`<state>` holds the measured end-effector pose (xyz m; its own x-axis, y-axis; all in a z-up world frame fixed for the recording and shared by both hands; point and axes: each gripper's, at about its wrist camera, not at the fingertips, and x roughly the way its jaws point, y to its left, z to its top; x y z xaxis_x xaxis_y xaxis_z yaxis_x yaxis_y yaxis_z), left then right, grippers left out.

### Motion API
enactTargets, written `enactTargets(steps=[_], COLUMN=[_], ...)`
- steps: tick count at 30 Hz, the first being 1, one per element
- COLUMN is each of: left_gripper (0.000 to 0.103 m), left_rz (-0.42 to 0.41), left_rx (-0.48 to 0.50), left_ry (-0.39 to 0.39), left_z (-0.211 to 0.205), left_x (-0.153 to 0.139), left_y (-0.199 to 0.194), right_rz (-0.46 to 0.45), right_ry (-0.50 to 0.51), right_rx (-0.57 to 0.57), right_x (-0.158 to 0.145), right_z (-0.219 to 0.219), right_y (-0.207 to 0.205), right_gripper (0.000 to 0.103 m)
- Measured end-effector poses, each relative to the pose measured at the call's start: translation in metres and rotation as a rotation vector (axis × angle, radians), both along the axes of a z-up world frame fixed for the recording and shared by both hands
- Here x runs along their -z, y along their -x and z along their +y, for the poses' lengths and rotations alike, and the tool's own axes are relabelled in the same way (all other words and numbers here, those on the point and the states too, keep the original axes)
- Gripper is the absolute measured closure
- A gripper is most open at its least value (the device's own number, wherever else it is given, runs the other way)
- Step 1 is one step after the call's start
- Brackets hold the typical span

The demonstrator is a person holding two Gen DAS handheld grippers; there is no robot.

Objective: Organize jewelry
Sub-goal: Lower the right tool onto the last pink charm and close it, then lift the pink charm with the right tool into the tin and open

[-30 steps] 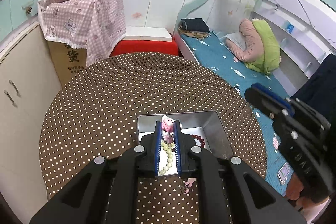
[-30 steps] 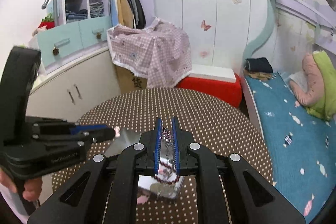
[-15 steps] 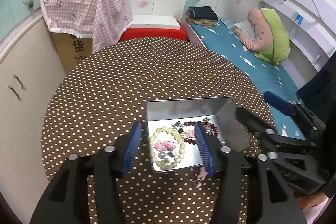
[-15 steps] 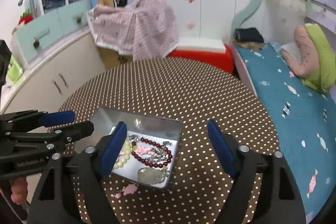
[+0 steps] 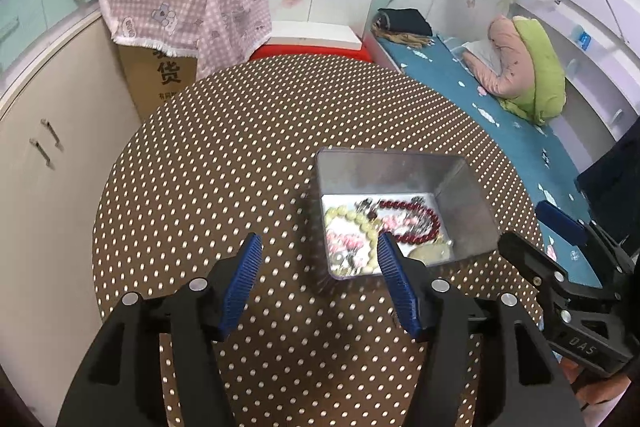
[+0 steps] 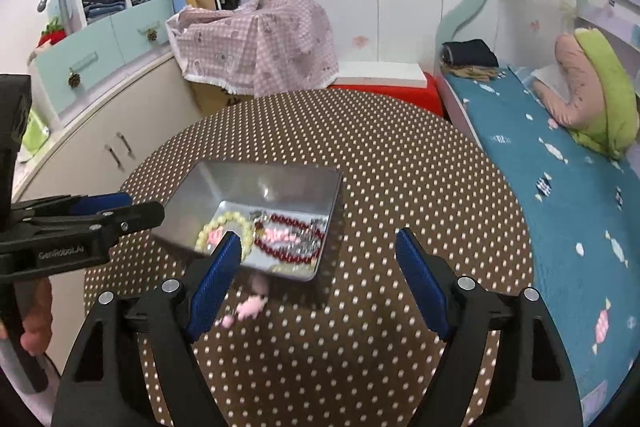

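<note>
Change: a second ago both your grippers were pinched on beads over the tin; now both are spread and pulled back, and the beads lie in the tin.
Left gripper [image 5: 318, 247]: jaws wide apart, nothing between them, hovering over the tablecloth at the tin's near-left corner. The right blue pad [image 5: 394, 281] overlaps the tin's front edge in the left view.
Right gripper [image 6: 318, 243]: jaws wide apart, empty. The left pad [image 6: 214, 281] sits in front of the tin's near edge in the right view; the other pad is over bare cloth.
Tin [image 5: 464, 215]: open rectangular metal box on the table, between your two grippers, nearer the bed side.
Yellow bead bracelet [image 5: 352, 217]: inside the tin, on its left side.
Red bead bracelet [image 5: 420, 223]: inside the tin, just beside the yellow one, toward the right wall.
Other contents: a pink piece, some dark and silvery bits and a pale flat piece near the front edge; blurred, can't tell you more.
Pink charm [image 6: 250, 307]: outside the tin, on the cloth just in front of its near edge.
Table [image 5: 240, 131]: round, brown cloth with white dots.
Surroundings: cardboard box under pink checked cloth [image 5: 188, 3] behind the table, bed with blue sheet [image 6: 540, 155] to the right.
</note>
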<state>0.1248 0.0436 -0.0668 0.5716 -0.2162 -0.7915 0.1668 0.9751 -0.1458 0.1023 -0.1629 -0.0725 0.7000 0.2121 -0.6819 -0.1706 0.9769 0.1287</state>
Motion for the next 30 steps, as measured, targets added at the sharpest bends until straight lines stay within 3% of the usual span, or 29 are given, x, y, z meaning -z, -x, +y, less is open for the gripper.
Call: enactTargets(steps=[15, 18, 19, 20, 21, 22, 24, 30], left_gripper=[0.045, 0.052, 0.062, 0.065, 0.074, 0.088, 0.093, 0.094], left_rz=[0.061, 0.094, 0.099, 0.096, 0.097, 0.101, 0.096, 0.086], left_rx=[-0.067, -0.043, -0.034, -0.028, -0.024, -0.021, -0.023, -0.016], left_ry=[0.049, 0.08, 0.084, 0.095, 0.104, 0.107, 0.088, 0.074], left_z=[0.011, 0.004, 0.002, 0.002, 0.001, 0.001, -0.001, -0.002], left_x=[0.013, 0.019, 0.021, 0.022, 0.022, 0.023, 0.021, 0.021], left_y=[-0.017, -0.023, -0.024, -0.024, -0.024, -0.026, -0.027, -0.027], right_rz=[0.139, 0.164, 0.142, 0.126, 0.11, 0.104, 0.122, 0.101], right_ry=[0.023, 0.026, 0.04, 0.063, 0.092, 0.087, 0.038, 0.016], right_rx=[-0.088, -0.112, -0.115, -0.118, -0.115, -0.125, -0.131, -0.065], right_x=[0.057, 0.069, 0.072, 0.073, 0.074, 0.074, 0.074, 0.066], right_z=[0.048, 0.058, 0.062, 0.064, 0.065, 0.064, 0.058, 0.033], right_y=[0.007, -0.001, -0.001, -0.003, -0.003, -0.003, -0.003, 0.006], right_gripper=[0.029, 0.044, 0.053, 0.07, 0.074, 0.086, 0.086, 0.086])
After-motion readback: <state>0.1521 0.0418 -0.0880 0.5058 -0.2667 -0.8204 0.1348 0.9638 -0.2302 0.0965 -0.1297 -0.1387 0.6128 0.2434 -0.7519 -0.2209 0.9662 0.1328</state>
